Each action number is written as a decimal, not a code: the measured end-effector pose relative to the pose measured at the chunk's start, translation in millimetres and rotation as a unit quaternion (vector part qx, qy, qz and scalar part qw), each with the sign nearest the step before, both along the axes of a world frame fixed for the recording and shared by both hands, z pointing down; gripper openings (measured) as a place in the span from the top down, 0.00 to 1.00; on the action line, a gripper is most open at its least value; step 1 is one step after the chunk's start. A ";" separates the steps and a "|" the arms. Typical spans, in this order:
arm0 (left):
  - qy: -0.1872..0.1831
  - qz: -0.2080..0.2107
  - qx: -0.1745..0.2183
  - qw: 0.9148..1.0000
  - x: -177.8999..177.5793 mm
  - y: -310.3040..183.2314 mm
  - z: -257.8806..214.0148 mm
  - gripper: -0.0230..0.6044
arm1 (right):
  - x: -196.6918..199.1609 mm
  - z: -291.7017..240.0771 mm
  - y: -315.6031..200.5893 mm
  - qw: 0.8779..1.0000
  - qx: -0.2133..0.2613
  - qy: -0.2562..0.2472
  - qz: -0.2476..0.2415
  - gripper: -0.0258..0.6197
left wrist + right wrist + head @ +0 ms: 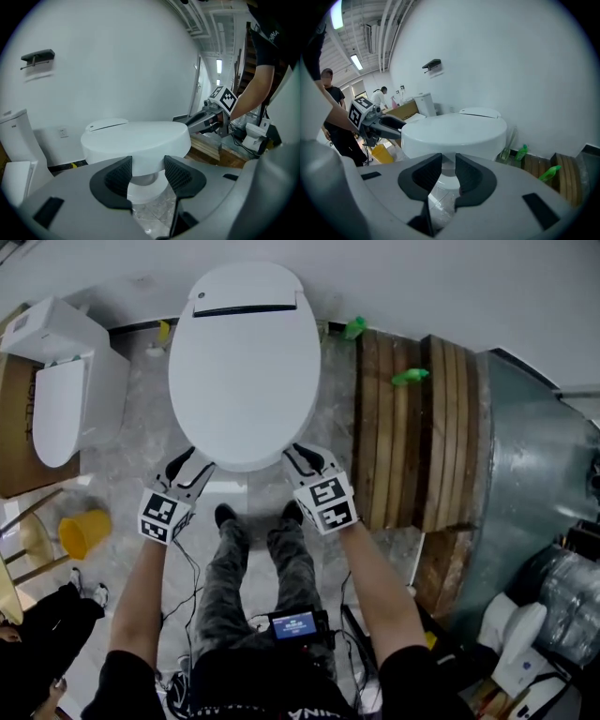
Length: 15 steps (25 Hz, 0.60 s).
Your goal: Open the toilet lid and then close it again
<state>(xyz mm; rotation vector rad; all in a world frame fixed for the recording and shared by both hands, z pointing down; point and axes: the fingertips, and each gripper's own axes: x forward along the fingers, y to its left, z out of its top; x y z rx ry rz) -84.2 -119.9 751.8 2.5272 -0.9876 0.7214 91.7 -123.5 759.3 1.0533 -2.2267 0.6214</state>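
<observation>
A white toilet stands against the wall with its lid (244,362) down flat on the bowl. My left gripper (195,460) is at the lid's front left edge and my right gripper (298,457) is at its front right edge. In the left gripper view the lid (136,138) lies just beyond the left gripper (148,171), whose jaws stand apart with nothing pinched. In the right gripper view the right gripper (448,168) shows a narrower gap, and only the bowl's front shows through it below the lid (454,131).
A second toilet (56,381) sits on a cardboard box (14,427) at the left, with a yellow bucket (82,531) on the floor nearby. Stacked wooden planks (412,427) and a metal drum (525,474) crowd the right. Green bottles (410,377) lie near the wall.
</observation>
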 end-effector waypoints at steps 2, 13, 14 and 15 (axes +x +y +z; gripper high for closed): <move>-0.007 -0.002 0.000 1.000 0.2 2.8 12.4 0.63 | -0.8 12.9 4.1 1.000 -0.003 0.004 0.002 0.82; -0.038 -0.014 -0.016 0.999 3.0 19.6 70.0 0.63 | 0.4 70.2 21.4 1.000 -0.022 0.015 -0.012 0.83; -0.041 -0.014 -0.017 0.999 2.7 20.7 75.3 0.63 | 0.0 75.7 22.7 1.000 -0.024 0.015 -0.013 0.83; -0.044 -0.014 -0.018 0.999 2.5 21.6 81.1 0.63 | -0.2 81.5 23.8 0.999 -0.026 0.016 -0.013 0.83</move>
